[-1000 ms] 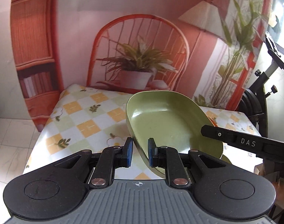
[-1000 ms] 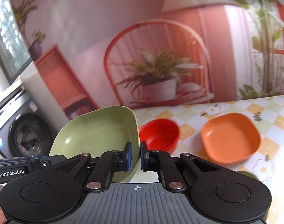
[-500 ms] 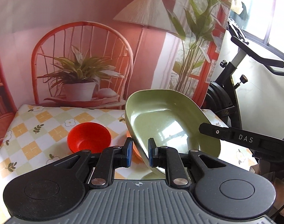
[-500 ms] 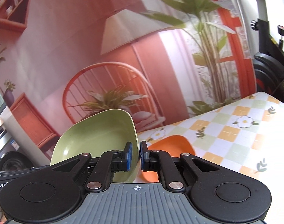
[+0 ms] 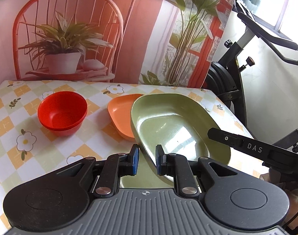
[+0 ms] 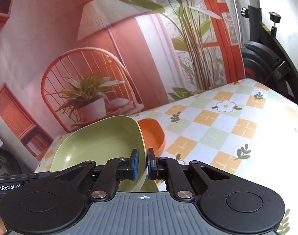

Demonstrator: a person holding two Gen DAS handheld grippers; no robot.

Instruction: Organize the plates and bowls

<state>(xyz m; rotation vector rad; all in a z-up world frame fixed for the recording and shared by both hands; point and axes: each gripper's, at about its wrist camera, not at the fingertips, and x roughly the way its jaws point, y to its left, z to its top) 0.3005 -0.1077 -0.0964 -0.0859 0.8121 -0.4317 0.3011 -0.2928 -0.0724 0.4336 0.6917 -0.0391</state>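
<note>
A pale green plate (image 5: 174,125) is held in the air between both grippers. My left gripper (image 5: 147,161) is shut on its near-left rim, and my right gripper (image 6: 142,163) is shut on the opposite rim of the green plate (image 6: 102,141). Just behind and partly under it an orange plate (image 5: 121,113) lies on the table; its far half shows as the orange plate (image 6: 152,135) in the right wrist view. To the left stand stacked red bowls (image 5: 62,112), apart from the plates.
The table (image 5: 21,143) has a checked yellow, green and white cloth with flowers. A printed backdrop of a chair and plant (image 5: 66,39) hangs behind it. An exercise bike (image 5: 237,68) stands off the table's right edge.
Both grippers have carried the green plate rightward and lower over the table. The red bowls and the orange plate have come into the left wrist view, with the green plate now over the orange one's edge.
</note>
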